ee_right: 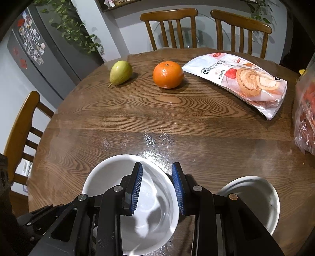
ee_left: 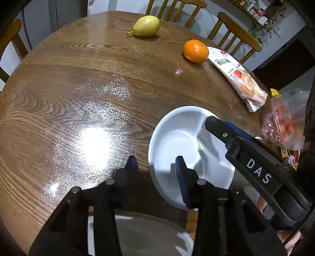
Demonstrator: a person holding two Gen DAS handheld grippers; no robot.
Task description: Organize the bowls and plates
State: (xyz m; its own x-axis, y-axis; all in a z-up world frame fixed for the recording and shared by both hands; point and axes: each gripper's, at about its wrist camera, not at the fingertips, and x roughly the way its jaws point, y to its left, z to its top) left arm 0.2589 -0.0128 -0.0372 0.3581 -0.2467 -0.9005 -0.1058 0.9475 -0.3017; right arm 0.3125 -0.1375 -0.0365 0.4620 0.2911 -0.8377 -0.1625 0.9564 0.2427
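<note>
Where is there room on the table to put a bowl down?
The widest bare wood is the middle of the table, between the white bowl in front and the pear and orange behind. The right side is crowded by the snack packet and the plastic bag.

You are in a home dining area. A round wooden worktop (ee_right: 177,122) fills the centre, ringed by slatted wooden chairs (ee_right: 169,27) along the top and left edges. At the upper left stands a grey fridge (ee_right: 45,49) covered in magnets and photos, with a trailing houseplant (ee_right: 72,25) beside it. In the left wrist view, a wall shelf of jars (ee_left: 254,9) sits at the upper right. A pear (ee_right: 120,72), an orange (ee_right: 168,74) and a snack bag (ee_right: 242,78) lie on the wood.
</note>
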